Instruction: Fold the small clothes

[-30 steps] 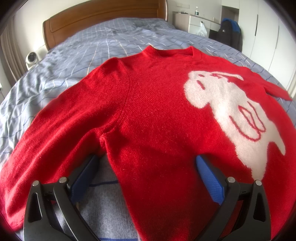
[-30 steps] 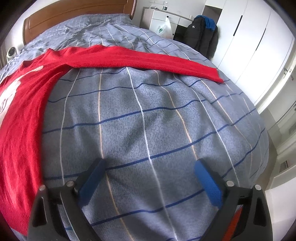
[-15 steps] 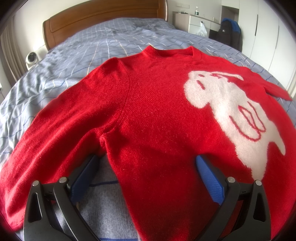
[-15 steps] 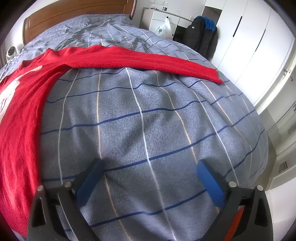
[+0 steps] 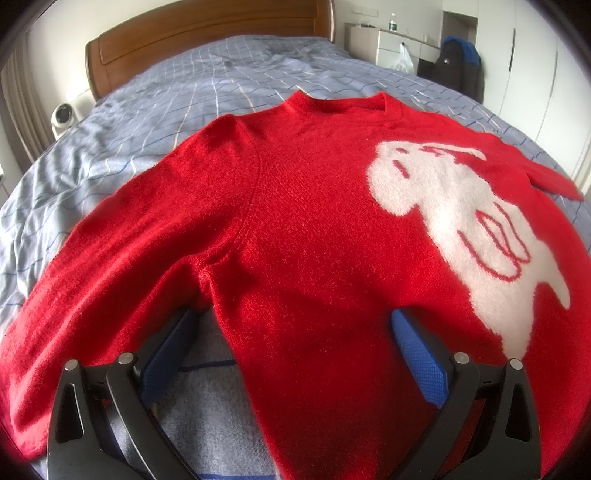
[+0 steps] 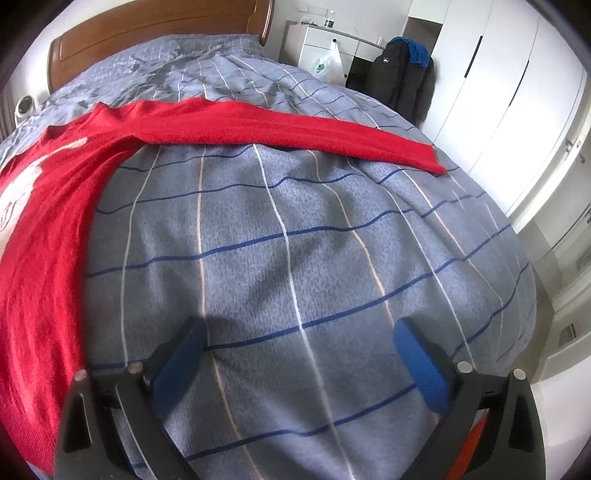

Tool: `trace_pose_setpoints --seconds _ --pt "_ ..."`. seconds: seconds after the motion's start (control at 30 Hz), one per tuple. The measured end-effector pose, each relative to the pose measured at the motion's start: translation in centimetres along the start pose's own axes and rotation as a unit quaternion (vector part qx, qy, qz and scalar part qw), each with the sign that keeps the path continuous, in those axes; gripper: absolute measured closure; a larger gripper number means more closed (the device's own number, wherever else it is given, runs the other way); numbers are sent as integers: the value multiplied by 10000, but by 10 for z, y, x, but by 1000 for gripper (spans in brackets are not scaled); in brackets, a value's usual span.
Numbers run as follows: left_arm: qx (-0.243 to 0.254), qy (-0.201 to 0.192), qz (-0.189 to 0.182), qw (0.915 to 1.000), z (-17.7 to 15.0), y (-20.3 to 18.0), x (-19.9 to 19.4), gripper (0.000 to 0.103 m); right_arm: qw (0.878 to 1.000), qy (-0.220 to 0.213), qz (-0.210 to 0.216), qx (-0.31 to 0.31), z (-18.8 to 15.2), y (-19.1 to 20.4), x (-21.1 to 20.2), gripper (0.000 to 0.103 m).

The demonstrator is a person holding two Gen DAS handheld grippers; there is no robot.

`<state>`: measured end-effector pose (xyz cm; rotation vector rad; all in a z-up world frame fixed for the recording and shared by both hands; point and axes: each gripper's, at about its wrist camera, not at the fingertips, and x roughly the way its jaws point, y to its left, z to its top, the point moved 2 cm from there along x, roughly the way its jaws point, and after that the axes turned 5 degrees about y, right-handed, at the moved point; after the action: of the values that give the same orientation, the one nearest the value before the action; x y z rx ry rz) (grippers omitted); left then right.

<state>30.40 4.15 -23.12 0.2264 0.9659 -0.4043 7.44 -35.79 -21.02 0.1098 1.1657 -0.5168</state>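
Observation:
A red sweater (image 5: 314,229) with a white rabbit figure (image 5: 461,221) lies flat, face up, on the bed. My left gripper (image 5: 291,343) is open and empty, its jaws standing either side of the sweater's lower left side edge near the armpit. In the right wrist view the sweater body (image 6: 40,236) lies at the left and one sleeve (image 6: 295,134) stretches out to the right. My right gripper (image 6: 295,350) is open and empty above bare bedspread, well short of that sleeve.
The bed has a grey-blue checked bedspread (image 6: 295,240) and a wooden headboard (image 5: 207,33). A small white device (image 5: 64,116) sits at the bed's left. A dresser (image 6: 325,51), a dark jacket (image 6: 399,81) and white wardrobes (image 6: 498,92) stand to the right.
The right gripper has crept slightly forward and to the left over the bedspread. The left gripper and the sweater have not visibly moved.

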Motion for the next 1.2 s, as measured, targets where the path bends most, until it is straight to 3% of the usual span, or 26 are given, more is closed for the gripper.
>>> trace_pose_setpoints --seconds 0.4,0.53,0.8,1.07,1.2 --pt "1 5 0 10000 0 0 0 0 9946 -705 759 -26 -2 -12 -29 3" --pt "2 18 9 10000 0 0 0 0 9893 -658 1237 399 -1 -31 -26 3" --pt "-2 -4 -1 10000 0 0 1 0 9747 -679 1788 1153 -1 -69 -26 3" --pt "1 -20 5 10000 0 1 1 0 9678 -641 2142 1154 0 -67 -24 3" --pt "-12 -16 -4 10000 0 1 1 0 9537 -558 2577 1445 1 -78 -23 3"
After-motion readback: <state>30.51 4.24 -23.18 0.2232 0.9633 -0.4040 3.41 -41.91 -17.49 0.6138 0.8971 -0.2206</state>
